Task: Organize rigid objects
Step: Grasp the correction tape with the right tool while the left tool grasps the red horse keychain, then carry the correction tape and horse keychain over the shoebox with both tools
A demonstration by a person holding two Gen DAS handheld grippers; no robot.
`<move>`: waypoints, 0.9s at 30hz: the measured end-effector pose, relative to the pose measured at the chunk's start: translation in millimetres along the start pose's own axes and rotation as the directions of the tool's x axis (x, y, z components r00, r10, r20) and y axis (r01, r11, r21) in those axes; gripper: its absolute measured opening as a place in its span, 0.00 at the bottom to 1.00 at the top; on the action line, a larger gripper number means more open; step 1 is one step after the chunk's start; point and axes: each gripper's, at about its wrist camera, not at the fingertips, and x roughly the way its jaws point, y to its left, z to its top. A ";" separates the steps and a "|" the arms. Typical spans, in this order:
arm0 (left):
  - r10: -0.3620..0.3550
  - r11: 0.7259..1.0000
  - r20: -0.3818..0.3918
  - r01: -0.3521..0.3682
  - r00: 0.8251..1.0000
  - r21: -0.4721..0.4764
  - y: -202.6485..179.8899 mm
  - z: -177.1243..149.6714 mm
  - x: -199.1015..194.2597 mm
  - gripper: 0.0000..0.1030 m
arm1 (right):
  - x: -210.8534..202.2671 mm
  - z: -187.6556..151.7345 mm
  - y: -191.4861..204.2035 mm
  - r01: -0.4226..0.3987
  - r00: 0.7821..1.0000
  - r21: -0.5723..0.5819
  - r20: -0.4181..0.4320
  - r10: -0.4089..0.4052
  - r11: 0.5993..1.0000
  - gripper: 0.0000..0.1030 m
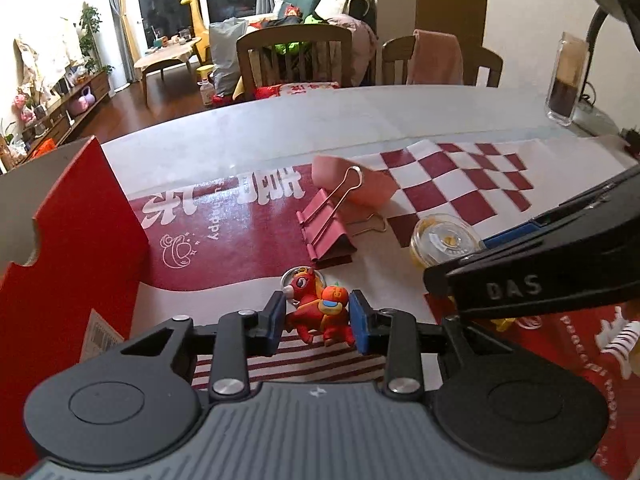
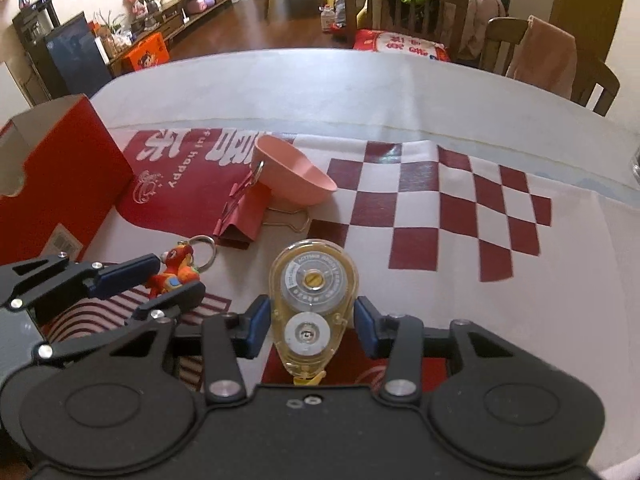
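My left gripper (image 1: 317,319) has its blue pads (image 1: 362,318) closed against a red horse keychain toy (image 1: 316,308) on the tablecloth; it also shows in the right wrist view (image 2: 173,274). My right gripper (image 2: 310,322) straddles a clear yellow correction tape dispenser (image 2: 312,306) lying flat; small gaps remain on both sides. The dispenser also shows in the left wrist view (image 1: 444,242). A pink binder clip (image 1: 326,228) and a pink bowl (image 2: 294,174) lie further ahead.
An open red cardboard box (image 1: 68,248) stands at the left, also in the right wrist view (image 2: 56,168). A red-and-white checkered cloth (image 2: 460,216) covers the table. A glass jar (image 1: 566,80) stands at the far right. Chairs (image 2: 404,12) line the far edge.
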 end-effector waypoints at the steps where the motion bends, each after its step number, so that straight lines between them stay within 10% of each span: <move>1: -0.003 1.000 0.000 0.003 1.000 -0.007 0.7 0.1 -3.4 0.32 | -5.5 -1.8 -1.0 -0.001 1.000 0.005 0.008 0.001 1.000 0.42; 27: -0.052 0.989 0.059 0.060 0.997 -0.132 53.9 41.0 -129.7 0.32 | -127.2 0.7 58.4 -0.084 0.984 -0.108 0.147 0.100 0.991 0.42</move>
